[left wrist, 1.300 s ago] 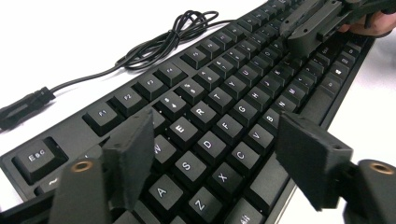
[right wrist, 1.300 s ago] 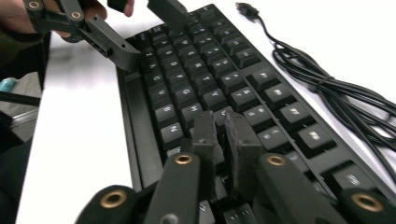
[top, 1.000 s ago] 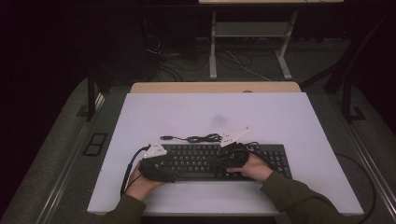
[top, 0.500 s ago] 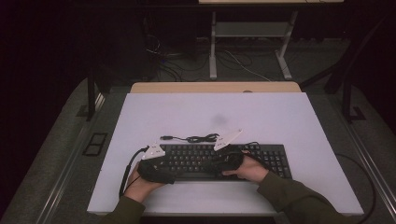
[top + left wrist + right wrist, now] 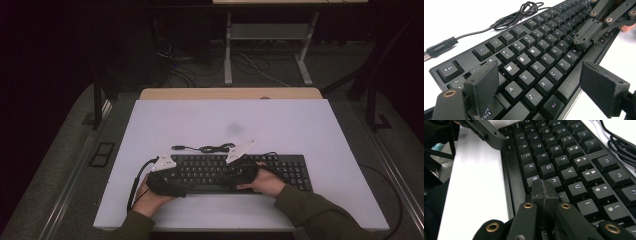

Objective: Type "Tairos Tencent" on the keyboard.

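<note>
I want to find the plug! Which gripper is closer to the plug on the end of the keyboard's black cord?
Left. The left gripper sits at the black keyboard's left end, just below the cord's plug. The right gripper is over the keyboard's middle keys, farther along.

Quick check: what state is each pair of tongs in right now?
Left tongs: open, pads spread above the keyboard, holding nothing.
Right tongs: closed, holding nothing, tips together over the keys near H and J.

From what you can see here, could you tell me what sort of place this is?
Probably a lab or recording workspace: a white table bearing a black keyboard, a metal desk frame and loose floor cables behind.
</note>
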The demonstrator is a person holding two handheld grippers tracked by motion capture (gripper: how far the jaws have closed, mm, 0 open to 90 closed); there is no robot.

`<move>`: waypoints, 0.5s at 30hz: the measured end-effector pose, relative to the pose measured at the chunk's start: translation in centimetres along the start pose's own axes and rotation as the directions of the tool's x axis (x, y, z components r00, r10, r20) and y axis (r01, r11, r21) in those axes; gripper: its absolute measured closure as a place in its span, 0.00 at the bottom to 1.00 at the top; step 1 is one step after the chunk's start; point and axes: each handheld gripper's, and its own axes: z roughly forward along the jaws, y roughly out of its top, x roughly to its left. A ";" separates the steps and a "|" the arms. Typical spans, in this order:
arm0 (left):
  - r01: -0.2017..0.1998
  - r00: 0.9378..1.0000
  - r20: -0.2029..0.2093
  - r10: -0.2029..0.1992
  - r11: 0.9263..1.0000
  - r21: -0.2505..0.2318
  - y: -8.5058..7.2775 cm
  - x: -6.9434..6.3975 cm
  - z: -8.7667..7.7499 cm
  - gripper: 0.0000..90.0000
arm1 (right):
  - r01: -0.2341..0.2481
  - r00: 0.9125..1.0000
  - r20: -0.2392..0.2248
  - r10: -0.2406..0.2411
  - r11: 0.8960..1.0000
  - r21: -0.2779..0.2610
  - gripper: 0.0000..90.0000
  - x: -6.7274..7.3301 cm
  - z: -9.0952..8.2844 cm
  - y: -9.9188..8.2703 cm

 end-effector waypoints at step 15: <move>-0.003 1.000 -0.004 0.003 1.000 0.001 0.0 0.1 -0.1 0.17 | -0.015 1.000 0.007 0.015 0.999 -0.036 0.88 0.1 -0.4 0.1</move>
